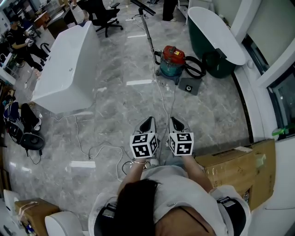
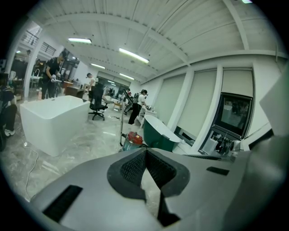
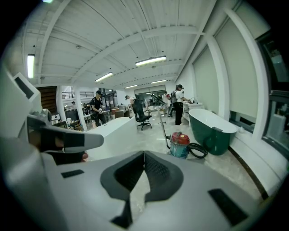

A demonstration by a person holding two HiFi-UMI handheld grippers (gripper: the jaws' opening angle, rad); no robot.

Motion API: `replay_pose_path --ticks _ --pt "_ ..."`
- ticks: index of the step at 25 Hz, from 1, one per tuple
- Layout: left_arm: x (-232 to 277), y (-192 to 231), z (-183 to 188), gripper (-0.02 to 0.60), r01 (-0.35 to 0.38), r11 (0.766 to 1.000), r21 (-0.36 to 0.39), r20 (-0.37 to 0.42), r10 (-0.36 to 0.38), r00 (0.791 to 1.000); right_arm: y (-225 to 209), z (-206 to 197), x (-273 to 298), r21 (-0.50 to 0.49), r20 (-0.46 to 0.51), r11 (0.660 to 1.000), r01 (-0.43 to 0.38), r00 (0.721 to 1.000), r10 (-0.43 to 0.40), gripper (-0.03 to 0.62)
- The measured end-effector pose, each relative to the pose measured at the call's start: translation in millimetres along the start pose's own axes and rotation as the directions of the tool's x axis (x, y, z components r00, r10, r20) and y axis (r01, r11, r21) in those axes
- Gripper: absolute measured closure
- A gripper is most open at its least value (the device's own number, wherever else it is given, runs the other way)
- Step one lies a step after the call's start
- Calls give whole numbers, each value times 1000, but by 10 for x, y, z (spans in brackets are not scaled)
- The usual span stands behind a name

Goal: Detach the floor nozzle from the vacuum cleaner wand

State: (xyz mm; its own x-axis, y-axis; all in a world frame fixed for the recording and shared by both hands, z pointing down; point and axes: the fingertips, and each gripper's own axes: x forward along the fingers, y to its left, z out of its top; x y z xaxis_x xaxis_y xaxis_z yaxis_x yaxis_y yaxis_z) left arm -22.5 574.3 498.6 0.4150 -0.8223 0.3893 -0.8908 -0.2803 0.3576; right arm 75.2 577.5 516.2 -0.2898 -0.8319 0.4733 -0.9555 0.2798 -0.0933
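Observation:
The vacuum cleaner [image 1: 173,62] is a red-topped teal canister standing on the marble floor ahead, with a black hose [image 1: 196,68] coiled at its right. Its thin wand [image 1: 148,30] slants up and away to a dark bar-shaped head [image 1: 143,7] at the far end. The canister also shows in the left gripper view [image 2: 133,140] and the right gripper view [image 3: 179,145]. My left gripper [image 1: 147,123] and right gripper [image 1: 177,123] are held side by side well short of the vacuum. Both are shut with nothing between their pads [image 2: 135,167] [image 3: 156,171].
A white bathtub [image 1: 69,69] stands at the left and a dark green one [image 1: 214,37] at the right behind the vacuum. A grey square block [image 1: 190,86] lies by the canister. Cables [image 1: 92,147] trail over the floor. A cardboard box [image 1: 235,168] sits near right. An office chair [image 1: 106,18] and people are farther off.

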Motion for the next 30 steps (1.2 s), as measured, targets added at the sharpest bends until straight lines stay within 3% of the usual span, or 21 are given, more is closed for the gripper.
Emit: replay_pose_path --ticks 15,19,26,30 --pt "673 -16 280 577 -13 1000 -7 -10 13 1000 -456 438 571 -27 14 1000 -7 1000 8 579" --pt "877 -69 320 577 -16 1000 -9 -27 16 1000 -574 581 741 -6 26 999 -41 999 41 579" --pt "1195 -98 513 577 -40 999 -15 -2 40 999 -683 835 1002 -62 45 992 -107 993 110 579" --pt "1376 -194 570 577 -30 1000 -7 -6 30 1000 -866 906 1106 -70 38 994 -81 996 84 579"
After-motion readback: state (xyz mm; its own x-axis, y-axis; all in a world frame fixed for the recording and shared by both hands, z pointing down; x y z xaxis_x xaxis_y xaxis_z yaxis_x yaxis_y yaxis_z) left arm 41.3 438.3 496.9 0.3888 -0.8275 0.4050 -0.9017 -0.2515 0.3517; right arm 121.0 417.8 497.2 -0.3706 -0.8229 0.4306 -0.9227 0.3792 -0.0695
